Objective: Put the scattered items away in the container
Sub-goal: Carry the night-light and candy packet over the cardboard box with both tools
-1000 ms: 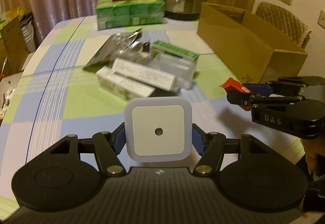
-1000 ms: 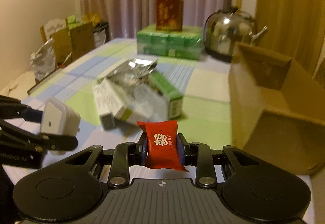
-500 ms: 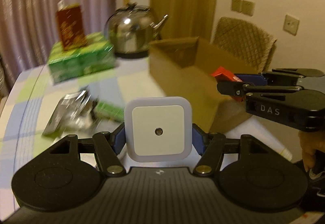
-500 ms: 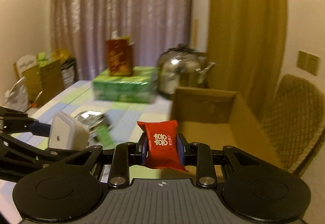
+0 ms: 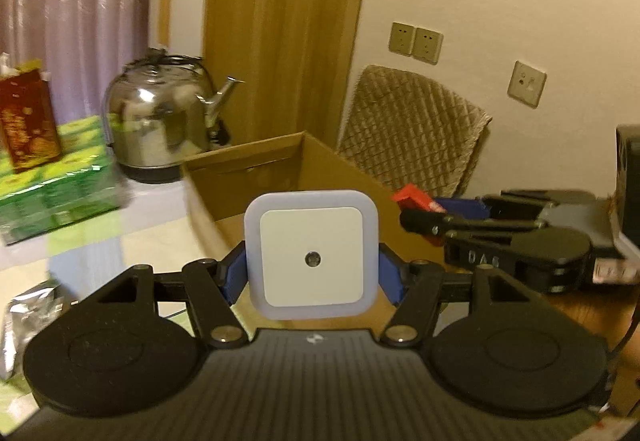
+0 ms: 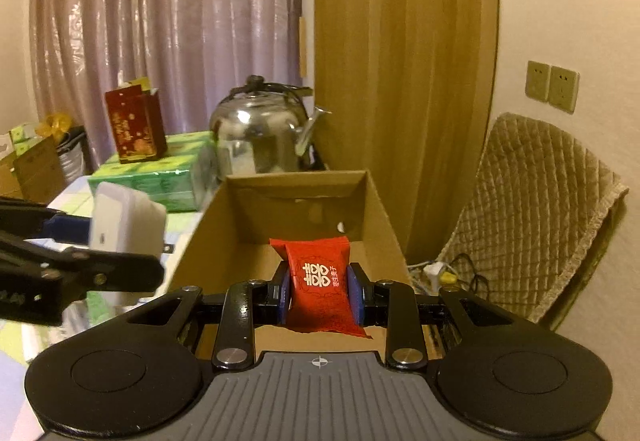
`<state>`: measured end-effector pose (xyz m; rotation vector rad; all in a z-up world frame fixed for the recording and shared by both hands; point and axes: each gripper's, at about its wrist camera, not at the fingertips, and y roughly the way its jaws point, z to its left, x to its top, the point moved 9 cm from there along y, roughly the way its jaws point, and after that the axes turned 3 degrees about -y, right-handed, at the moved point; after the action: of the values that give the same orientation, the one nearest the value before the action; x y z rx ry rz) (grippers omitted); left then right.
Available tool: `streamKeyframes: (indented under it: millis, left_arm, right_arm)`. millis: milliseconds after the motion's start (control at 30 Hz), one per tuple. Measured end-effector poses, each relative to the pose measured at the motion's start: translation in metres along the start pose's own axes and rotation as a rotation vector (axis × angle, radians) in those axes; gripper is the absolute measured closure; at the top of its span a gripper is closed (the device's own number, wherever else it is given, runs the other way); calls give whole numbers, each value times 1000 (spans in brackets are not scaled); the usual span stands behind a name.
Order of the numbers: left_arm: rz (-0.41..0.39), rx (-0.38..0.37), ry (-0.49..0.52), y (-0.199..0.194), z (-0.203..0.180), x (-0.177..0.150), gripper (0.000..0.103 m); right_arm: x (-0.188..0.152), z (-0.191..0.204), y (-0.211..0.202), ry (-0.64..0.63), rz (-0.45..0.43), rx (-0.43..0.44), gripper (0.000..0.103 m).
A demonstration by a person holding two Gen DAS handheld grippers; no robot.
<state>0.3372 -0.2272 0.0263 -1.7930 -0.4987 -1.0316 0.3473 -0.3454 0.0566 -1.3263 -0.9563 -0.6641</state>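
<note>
Left claw (image 5: 312,273) clamps night light (image 5: 311,253); right claw (image 6: 319,295) clamps double-happiness red packet (image 6: 320,281).

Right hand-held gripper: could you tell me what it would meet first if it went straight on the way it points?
Probably the inside of the open cardboard box, floor or far wall; depth is unclear.

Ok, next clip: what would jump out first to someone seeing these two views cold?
Probably the two held items: the left tongs are clamped on a white square night light, and the right tongs pinch a red candy packet with gold characters. Just beyond both sits the open cardboard box on the table's right side, with a shiny steel kettle behind it.
</note>
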Motion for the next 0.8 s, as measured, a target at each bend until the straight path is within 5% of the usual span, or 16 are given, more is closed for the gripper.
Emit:
streamKeyframes:
  millis: [367, 800]
  left_arm:
    - [89, -26, 70, 64, -6, -8, 43]
    - [147, -26, 99, 95, -5, -28, 42]
  right_arm:
    - [-13, -18, 34, 52, 39, 0, 77]
    - [-26, -29, 47, 72, 56, 0, 77]
